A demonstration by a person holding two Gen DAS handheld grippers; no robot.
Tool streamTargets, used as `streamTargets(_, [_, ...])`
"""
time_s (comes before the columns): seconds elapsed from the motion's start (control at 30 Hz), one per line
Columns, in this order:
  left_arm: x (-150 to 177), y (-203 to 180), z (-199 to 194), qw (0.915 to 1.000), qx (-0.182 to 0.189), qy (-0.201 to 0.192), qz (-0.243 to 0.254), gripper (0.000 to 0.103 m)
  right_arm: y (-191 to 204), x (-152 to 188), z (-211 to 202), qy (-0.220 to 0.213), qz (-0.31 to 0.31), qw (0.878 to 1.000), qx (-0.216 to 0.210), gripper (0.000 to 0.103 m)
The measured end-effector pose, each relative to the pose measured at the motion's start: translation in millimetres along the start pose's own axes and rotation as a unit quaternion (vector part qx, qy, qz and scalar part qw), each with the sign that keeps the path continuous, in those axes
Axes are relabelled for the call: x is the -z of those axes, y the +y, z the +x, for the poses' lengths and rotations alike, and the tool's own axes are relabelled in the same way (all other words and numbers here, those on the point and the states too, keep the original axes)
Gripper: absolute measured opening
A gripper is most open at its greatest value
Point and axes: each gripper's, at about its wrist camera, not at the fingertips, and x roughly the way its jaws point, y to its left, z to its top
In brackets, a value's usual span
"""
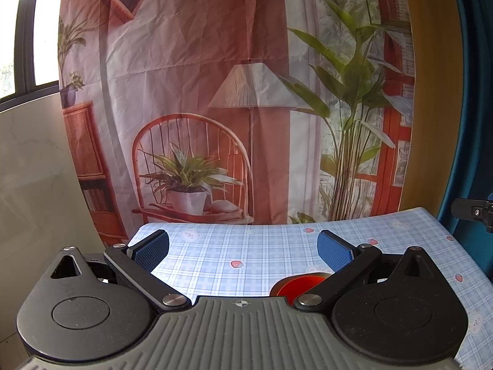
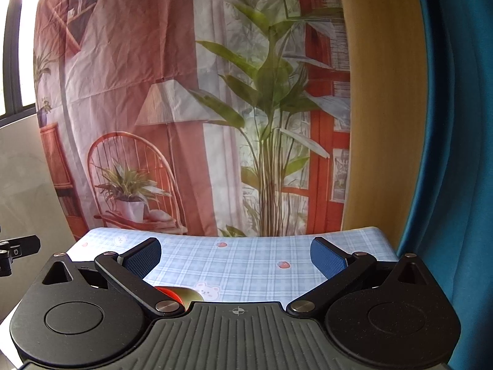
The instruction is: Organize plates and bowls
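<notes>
Red dish (image 1: 297, 286) sat low on the checked tablecloth (image 1: 246, 246), mostly hidden behind both grippers.

From the left wrist view, the left gripper (image 1: 243, 248) hung above the cloth with its blue pads (image 1: 152, 251) spread wide and nothing between them; the red dish peeked out beneath its right linkage, its rim cut off by the gripper body, so plate or bowl could not be told. A black clamp (image 1: 474, 212) poked in at the far right edge. From the right wrist view, the right gripper (image 2: 235, 256) also stood wide and empty, with the red dish (image 2: 168, 293) and a gold-toned piece (image 2: 189, 295) half concealed under its left linkage. A printed backdrop (image 2: 185, 108) hung behind the table.
</notes>
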Motion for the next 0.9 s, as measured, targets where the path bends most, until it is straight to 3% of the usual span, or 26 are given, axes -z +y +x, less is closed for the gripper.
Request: streamTargets(0.9, [-5.5, 0.1, -2.3, 1.0, -0.004, 0.0, -0.002, 0.103, -3.0, -0.7, -0.7, 0.0, 0.004, 1.0, 0.003, 0.103])
